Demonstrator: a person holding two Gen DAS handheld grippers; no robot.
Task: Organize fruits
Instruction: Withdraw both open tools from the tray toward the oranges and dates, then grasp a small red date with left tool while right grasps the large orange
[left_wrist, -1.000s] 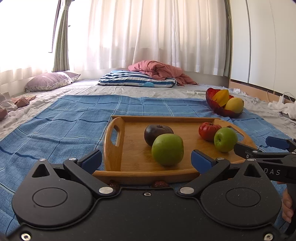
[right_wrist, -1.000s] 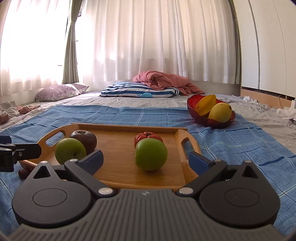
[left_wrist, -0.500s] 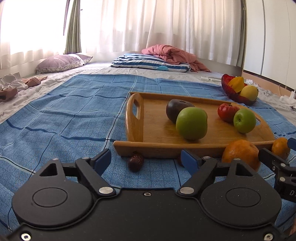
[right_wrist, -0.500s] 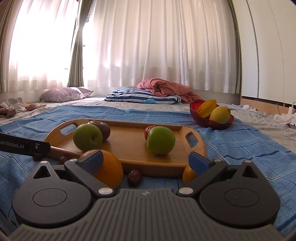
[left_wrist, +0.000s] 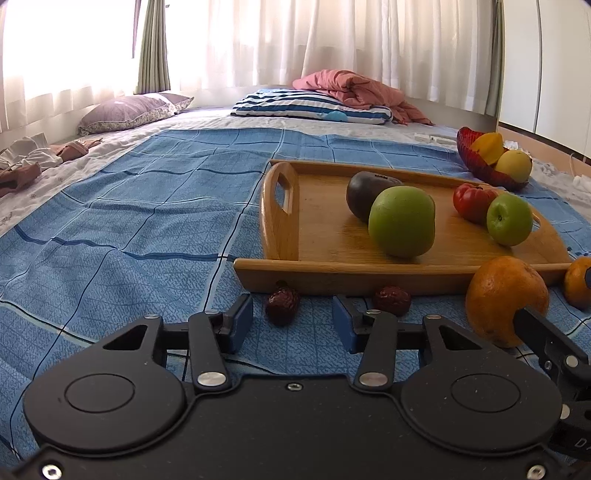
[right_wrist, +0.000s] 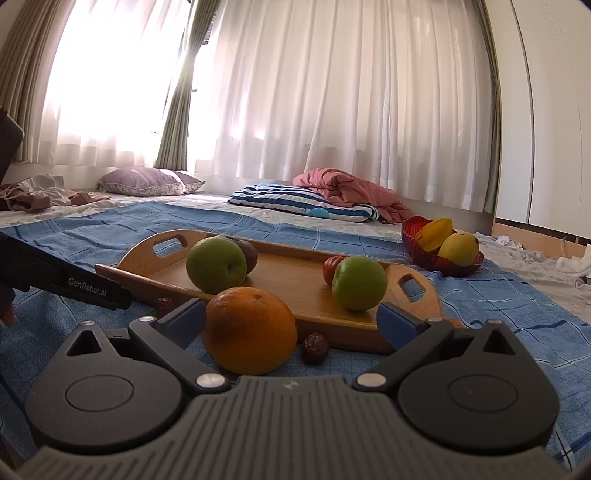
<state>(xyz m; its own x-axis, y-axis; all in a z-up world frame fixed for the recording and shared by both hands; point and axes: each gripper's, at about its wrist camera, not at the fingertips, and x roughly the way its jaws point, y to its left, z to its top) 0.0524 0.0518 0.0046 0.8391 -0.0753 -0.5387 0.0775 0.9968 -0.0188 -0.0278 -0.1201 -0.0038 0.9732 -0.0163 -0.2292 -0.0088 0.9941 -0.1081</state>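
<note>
A wooden tray (left_wrist: 317, 236) (right_wrist: 291, 273) on the blue cloth holds two green apples (left_wrist: 402, 220) (left_wrist: 509, 219), a dark fruit (left_wrist: 364, 192) and a red tomato (left_wrist: 471, 201). In front of it lie two oranges (left_wrist: 504, 295) (left_wrist: 578, 282) and two red dates (left_wrist: 282, 301) (left_wrist: 392, 300). My left gripper (left_wrist: 292, 326) is open, low over the cloth, the left date just ahead between its fingers. My right gripper (right_wrist: 291, 319) is open, with the big orange (right_wrist: 251, 328) between its fingers, close to the left one.
A red bowl (left_wrist: 480, 164) (right_wrist: 439, 260) with yellow fruit sits on the cloth beyond the tray's right end. Pillows (left_wrist: 129, 110) and a pink blanket (left_wrist: 354, 88) lie further back by the curtains. Clothes lie at far left.
Both grippers pulled back and down from the tray; oranges and dates came into view. The left gripper's fingers narrowed and now frame a date. The right gripper now frames the big orange.
</note>
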